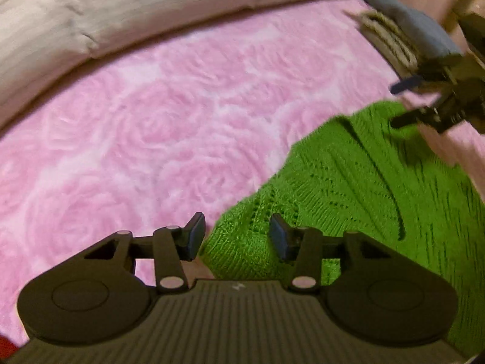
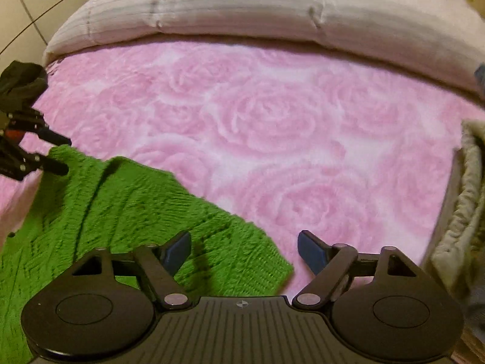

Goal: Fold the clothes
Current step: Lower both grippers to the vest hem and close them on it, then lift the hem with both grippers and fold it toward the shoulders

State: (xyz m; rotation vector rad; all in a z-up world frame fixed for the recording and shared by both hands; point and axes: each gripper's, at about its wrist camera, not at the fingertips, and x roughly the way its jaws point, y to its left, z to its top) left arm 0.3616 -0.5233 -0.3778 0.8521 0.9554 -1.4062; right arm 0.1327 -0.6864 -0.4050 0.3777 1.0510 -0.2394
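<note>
While both pairs of blue-padded fingers stand parted with nothing pinched between them, the green knit garment (image 1: 348,188) lies spread on the bed, and each tool hangs over one of its corners, probably to take hold of an edge for a fold. The left gripper (image 1: 235,236) straddles the garment's near left corner: one pad sits over the knit, the other just off it over the bedcover. The right gripper (image 2: 244,250) does the mirror of this at the garment's right corner, its left pad above the wool, its right pad beyond the hem. Neither pad presses the cloth as far as the blur lets me judge. The garment is a chunky openwork knit, ribbed and holed in rows, soft and likely to stretch when lifted by one point. Around it spreads a plush pink blanket (image 2: 272,121) embossed with rose shapes; beyond the garment, a striped pale quilt (image 2: 242,6) lies bunched; to its right, folded clothes (image 1: 403,33) are stacked.
</note>
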